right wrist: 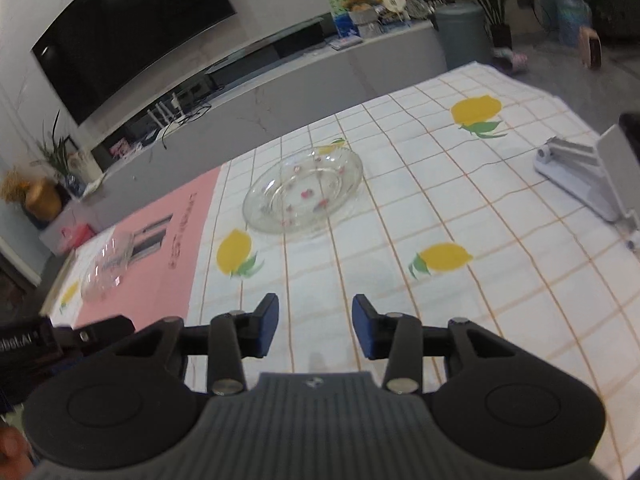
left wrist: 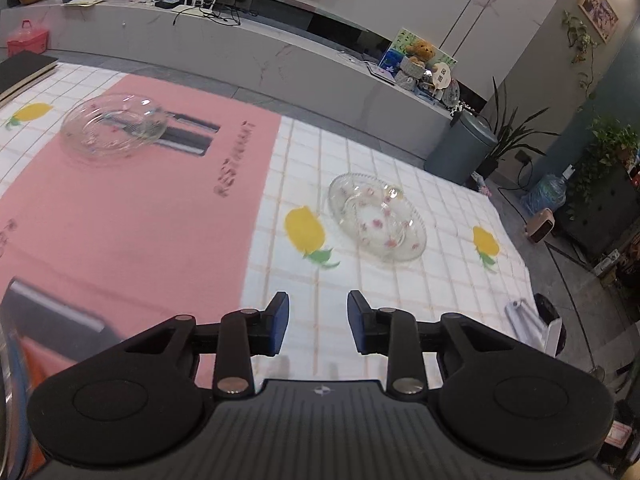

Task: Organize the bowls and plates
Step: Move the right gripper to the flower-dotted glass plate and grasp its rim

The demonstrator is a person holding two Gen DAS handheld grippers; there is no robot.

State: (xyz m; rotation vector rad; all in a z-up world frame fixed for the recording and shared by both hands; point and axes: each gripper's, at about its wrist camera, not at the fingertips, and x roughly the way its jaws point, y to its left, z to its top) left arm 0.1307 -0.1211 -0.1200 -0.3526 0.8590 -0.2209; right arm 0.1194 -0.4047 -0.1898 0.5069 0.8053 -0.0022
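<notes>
A clear glass plate with pink flower marks (left wrist: pixel 378 218) lies on the white checked tablecloth; it also shows in the right wrist view (right wrist: pixel 304 192). A clear glass bowl on a glass plate (left wrist: pixel 114 128) sits on the pink placemat at the far left, and shows blurred in the right wrist view (right wrist: pixel 106 266). My left gripper (left wrist: pixel 318 322) is open and empty, above the cloth short of the flowered plate. My right gripper (right wrist: pixel 316 326) is open and empty, also short of that plate.
A white folding stand (right wrist: pixel 580 172) lies at the table's right edge, seen too in the left wrist view (left wrist: pixel 532 320). A dark book (left wrist: pixel 22 70) lies at the far left corner. A low grey TV cabinet (left wrist: pixel 240 60) runs behind the table.
</notes>
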